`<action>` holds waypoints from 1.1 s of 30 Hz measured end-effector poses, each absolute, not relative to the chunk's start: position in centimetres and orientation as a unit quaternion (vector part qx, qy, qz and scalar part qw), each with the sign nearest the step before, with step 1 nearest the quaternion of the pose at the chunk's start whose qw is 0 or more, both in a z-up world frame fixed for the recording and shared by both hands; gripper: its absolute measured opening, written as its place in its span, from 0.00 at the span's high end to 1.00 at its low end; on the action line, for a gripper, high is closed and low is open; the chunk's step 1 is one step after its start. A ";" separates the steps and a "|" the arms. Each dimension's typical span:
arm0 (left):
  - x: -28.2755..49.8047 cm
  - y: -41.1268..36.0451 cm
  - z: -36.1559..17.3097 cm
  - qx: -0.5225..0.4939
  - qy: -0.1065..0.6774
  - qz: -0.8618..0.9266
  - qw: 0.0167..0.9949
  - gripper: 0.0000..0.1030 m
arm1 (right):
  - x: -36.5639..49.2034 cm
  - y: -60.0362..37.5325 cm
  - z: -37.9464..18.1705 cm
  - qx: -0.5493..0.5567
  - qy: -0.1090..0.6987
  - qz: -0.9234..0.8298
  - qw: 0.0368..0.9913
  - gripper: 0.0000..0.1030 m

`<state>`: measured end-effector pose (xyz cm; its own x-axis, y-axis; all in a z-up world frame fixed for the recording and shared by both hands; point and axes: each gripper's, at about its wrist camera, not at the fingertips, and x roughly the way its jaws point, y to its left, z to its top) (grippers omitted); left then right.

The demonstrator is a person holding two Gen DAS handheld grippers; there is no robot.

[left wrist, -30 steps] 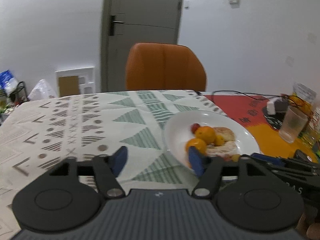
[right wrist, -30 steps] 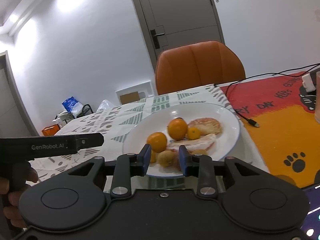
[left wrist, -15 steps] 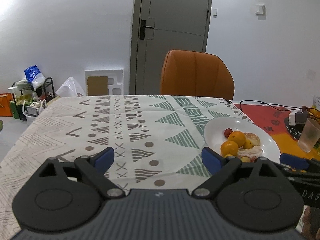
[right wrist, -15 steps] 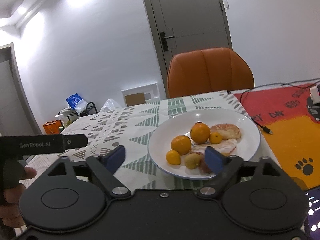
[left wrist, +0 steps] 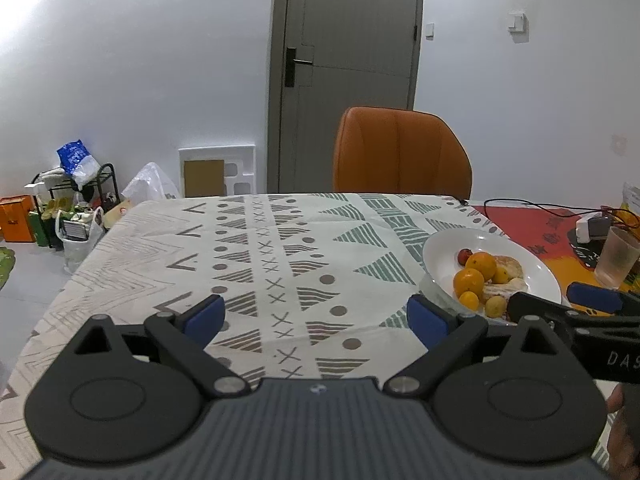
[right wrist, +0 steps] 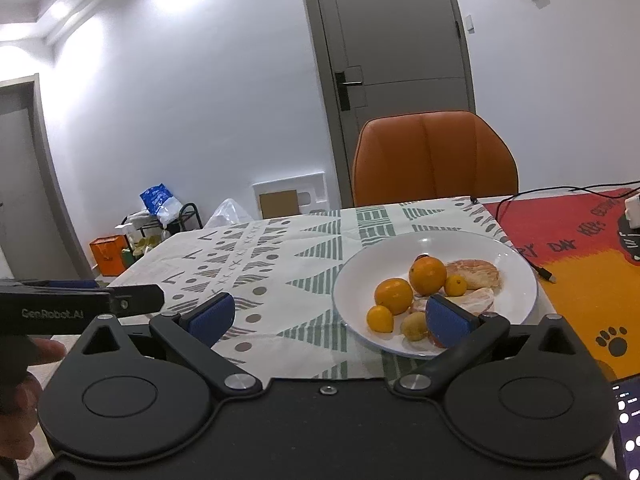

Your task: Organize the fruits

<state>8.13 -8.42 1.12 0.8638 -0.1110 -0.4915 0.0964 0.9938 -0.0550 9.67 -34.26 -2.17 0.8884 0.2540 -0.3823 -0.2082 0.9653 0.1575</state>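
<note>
A white plate (right wrist: 516,276) on the patterned tablecloth holds two oranges (right wrist: 427,275), small yellow citrus fruits (right wrist: 380,319), peeled pomelo pieces (right wrist: 474,274) and a small red fruit (left wrist: 463,255). The plate also shows in the left wrist view (left wrist: 444,256) at the right. My right gripper (right wrist: 328,318) is open and empty, just in front of the plate's near left rim. My left gripper (left wrist: 316,318) is open and empty over bare tablecloth, left of the plate. The right gripper's fingers (left wrist: 592,298) show at the right edge of the left wrist view.
An orange chair (left wrist: 402,156) stands at the table's far side. A red and orange mat (right wrist: 580,240) with a cable lies right of the plate. A plastic cup (left wrist: 618,256) and a white adapter (left wrist: 588,228) stand on it. A phone (right wrist: 628,428) lies at the near right.
Both grippers have opened wide and drawn back from the plate. The right gripper let go of a small yellowish fruit, which now lies on the plate. The left view swung left.
</note>
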 end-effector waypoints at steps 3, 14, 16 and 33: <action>7.4 -7.6 1.3 -0.021 0.254 -0.049 0.966 0.06 | 9.2 -33.8 -2.0 0.051 0.204 0.123 0.970 0.00; 5.0 -4.2 1.6 -0.038 0.258 -0.019 0.965 0.02 | 7.8 -31.8 -1.7 0.040 0.209 0.139 0.967 0.00; 4.6 -3.7 1.6 -0.034 0.259 -0.014 0.965 0.02 | 7.6 -31.5 -1.8 0.042 0.212 0.143 0.966 0.00; 2.1 -1.3 0.9 -0.044 0.275 -0.010 0.960 0.02 | 5.2 -29.0 -1.0 0.034 0.214 0.157 0.964 0.00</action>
